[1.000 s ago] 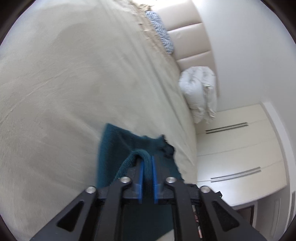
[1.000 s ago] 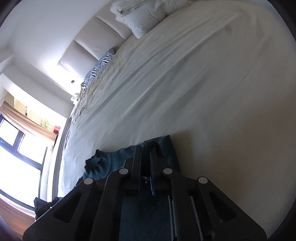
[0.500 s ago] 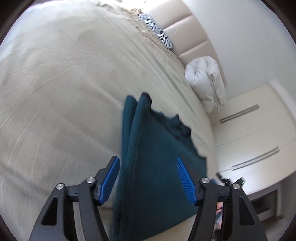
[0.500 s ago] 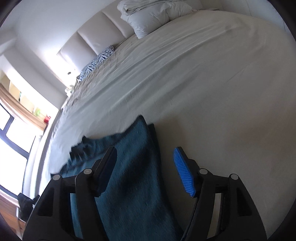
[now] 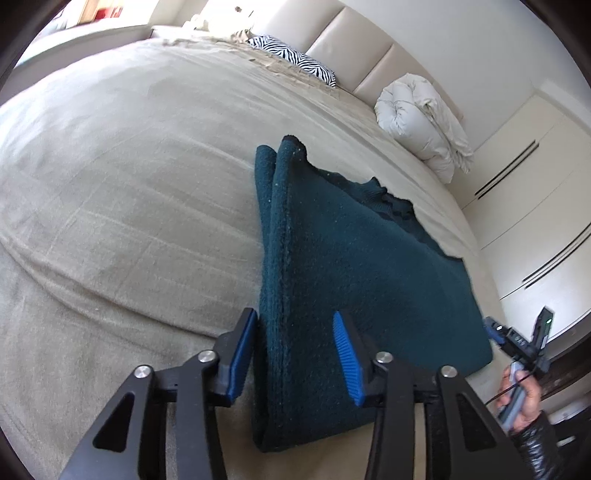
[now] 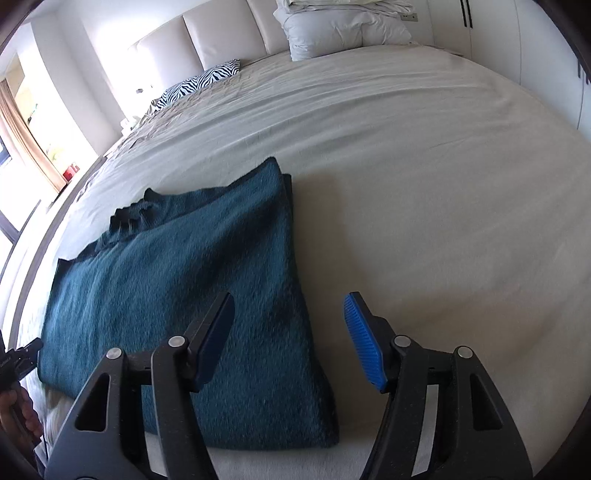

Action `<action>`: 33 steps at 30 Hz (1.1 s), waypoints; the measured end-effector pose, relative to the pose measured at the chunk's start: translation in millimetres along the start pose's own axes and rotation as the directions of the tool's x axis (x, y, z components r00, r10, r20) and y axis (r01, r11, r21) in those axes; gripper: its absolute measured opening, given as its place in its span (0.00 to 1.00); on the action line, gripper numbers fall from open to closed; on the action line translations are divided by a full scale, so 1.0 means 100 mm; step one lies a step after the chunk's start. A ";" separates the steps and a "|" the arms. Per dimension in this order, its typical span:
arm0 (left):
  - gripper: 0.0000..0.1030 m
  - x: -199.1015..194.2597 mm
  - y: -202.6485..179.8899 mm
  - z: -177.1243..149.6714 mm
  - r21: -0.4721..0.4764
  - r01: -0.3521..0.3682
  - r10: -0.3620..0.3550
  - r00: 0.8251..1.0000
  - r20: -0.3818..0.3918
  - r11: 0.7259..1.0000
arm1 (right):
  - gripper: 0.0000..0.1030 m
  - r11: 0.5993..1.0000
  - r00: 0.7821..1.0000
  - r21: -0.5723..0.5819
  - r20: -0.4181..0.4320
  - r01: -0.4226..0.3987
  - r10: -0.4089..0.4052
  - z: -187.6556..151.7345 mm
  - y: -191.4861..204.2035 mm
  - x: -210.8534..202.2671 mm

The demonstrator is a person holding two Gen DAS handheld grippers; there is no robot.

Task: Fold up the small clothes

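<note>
My left gripper (image 5: 295,354): wide open, empty | my right gripper (image 6: 291,341): wide open, empty | teal sweater (image 6: 177,295): folded on bed (image 6: 443,184), near edge hidden by fingers.

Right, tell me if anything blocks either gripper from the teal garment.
Nothing visible does. The left gripper and right gripper both hang open directly over the folded teal knit garment lying on the bed.

Dark teal knit garment (image 5: 354,266) mid-frame on a beige bedspread (image 5: 110,177). Zebra-striped black-and-white pillow (image 5: 295,61) up top, white duvet bundle (image 5: 424,118) upper right, cream headboard (image 5: 354,33). Blue pads (image 6: 364,341) on black grippers.
</note>
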State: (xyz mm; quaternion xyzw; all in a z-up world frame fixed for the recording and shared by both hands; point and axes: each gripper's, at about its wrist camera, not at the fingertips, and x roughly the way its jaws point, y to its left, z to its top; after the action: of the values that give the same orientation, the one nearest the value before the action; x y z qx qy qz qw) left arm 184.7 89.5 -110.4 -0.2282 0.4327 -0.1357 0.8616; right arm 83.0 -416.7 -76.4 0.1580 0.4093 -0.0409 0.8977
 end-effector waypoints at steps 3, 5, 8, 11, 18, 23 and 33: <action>0.34 0.00 -0.01 -0.02 0.020 -0.026 0.025 1.000 0.007 0.999 | 0.54 1.000 1.000 -0.007 -0.004 0.012 -0.012 -0.05 -0.02 -0.03; 0.30 -0.01 -0.01 -0.04 0.027 -0.041 0.041 0.999 0.013 0.999 | 0.50 1.000 1.000 -0.004 -0.012 0.012 -0.012 -0.08 -0.05 -0.05; 0.25 -0.04 -0.03 -0.08 0.055 -0.068 0.067 0.997 0.023 0.996 | 0.34 1.000 0.999 -0.005 -0.030 0.009 -0.010 -0.13 -0.09 -0.04; 0.22 -0.04 -0.04 -0.10 0.066 -0.081 0.079 0.997 0.023 0.995 | 0.32 0.999 0.999 -0.029 -0.038 0.017 -0.018 -0.17 -0.07 -0.03; 0.13 -0.05 -0.10 -0.12 0.093 -0.113 0.110 0.993 0.032 0.989 | 0.31 1.000 0.999 0.012 -0.045 0.026 -0.026 -0.16 -0.14 -0.06; 0.10 -0.08 -0.08 -0.13 0.086 -0.097 0.095 0.995 0.032 0.992 | 0.22 1.000 0.998 -0.009 -0.062 0.011 -0.012 -0.19 -0.12 -0.06; 0.08 -0.22 -0.11 -0.18 0.090 -0.095 0.090 0.994 0.058 0.991 | 0.09 0.995 0.997 -0.075 -0.014 0.069 -0.070 -0.18 0.05 -0.25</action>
State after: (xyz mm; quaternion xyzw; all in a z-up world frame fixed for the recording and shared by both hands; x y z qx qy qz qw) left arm 156.9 84.8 -99.0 -0.1715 0.4126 -0.1094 0.8879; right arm 54.5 -407.7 -67.9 0.1104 0.4234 -0.0555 0.8975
